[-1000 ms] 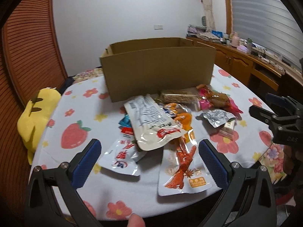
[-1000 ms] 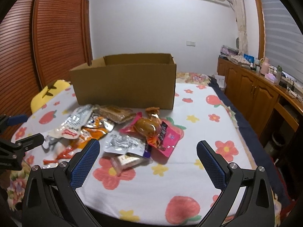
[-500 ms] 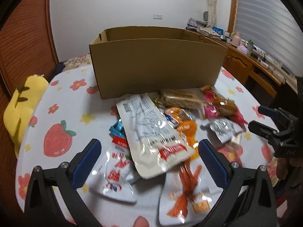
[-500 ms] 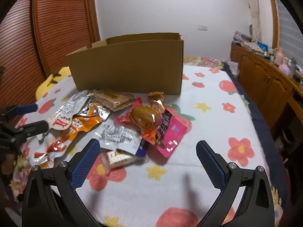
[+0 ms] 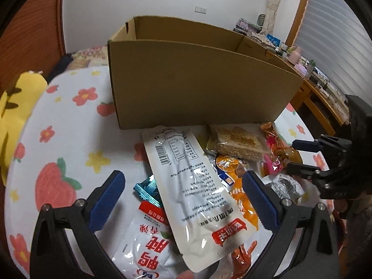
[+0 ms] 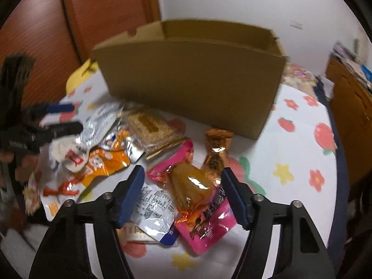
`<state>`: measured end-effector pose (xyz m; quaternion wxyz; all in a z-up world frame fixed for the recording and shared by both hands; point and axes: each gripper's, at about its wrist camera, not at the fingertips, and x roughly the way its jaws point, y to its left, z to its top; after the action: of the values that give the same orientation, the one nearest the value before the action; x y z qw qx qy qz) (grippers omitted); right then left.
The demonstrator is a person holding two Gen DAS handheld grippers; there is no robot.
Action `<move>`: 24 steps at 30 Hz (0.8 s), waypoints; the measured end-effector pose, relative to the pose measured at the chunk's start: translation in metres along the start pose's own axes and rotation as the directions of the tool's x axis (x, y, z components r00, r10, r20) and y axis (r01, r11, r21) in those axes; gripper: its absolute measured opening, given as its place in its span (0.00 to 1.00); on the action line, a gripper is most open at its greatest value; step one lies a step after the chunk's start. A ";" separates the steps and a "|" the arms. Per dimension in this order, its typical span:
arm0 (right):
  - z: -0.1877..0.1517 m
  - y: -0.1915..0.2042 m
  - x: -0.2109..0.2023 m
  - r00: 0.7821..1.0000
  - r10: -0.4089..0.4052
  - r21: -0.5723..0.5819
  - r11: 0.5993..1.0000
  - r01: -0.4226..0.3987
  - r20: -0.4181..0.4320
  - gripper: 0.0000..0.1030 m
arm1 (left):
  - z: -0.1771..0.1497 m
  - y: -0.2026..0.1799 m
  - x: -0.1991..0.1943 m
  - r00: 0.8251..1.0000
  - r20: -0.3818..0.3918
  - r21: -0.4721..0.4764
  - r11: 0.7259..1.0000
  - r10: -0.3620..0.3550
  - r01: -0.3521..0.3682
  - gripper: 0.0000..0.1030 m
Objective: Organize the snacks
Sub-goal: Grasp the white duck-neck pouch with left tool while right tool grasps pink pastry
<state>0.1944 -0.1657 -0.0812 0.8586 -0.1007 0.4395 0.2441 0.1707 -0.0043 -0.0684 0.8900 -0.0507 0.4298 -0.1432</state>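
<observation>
Left wrist view: the left gripper [image 5: 183,200] has its fingers spread apart, nothing clenched, over a long white pouch [image 5: 193,186] at lower centre of the frame. The cardboard box [image 5: 195,86] stands upper centre on the counter [image 5: 69,125].

Right wrist view: the right gripper [image 6: 182,195] is closing, its fingers either side of an amber-wrapped snack [image 6: 190,186] at lower centre, not yet pressing it; a pink packet [image 6: 207,227] lies beneath.

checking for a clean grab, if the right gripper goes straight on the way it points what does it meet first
Most likely the clear-wrapped amber snack lying on the pink packet; it sits between the closing jaws of the right gripper, which do not touch it yet. Depth is hard to judge.
</observation>
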 end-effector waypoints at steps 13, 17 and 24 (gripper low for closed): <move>0.002 -0.013 0.028 0.996 -0.064 -0.019 0.998 0.063 -0.058 0.50 | 0.013 0.007 0.030 0.995 -0.096 -0.037 0.999 -0.012 0.008 0.90; 0.003 -0.019 0.030 0.998 -0.045 0.016 0.999 0.045 -0.039 0.49 | 0.016 0.009 0.040 0.993 -0.120 -0.042 0.999 -0.010 0.005 0.86; -0.004 -0.008 0.021 0.999 -0.048 0.017 0.999 0.048 0.006 0.46 | 0.018 0.010 0.044 0.991 -0.130 -0.052 0.999 -0.013 0.006 0.73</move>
<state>0.2055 -0.1672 -0.1005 0.8663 -0.1033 0.4364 0.2201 0.2129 -0.0084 -0.0924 0.8578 -0.0664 0.4902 -0.1394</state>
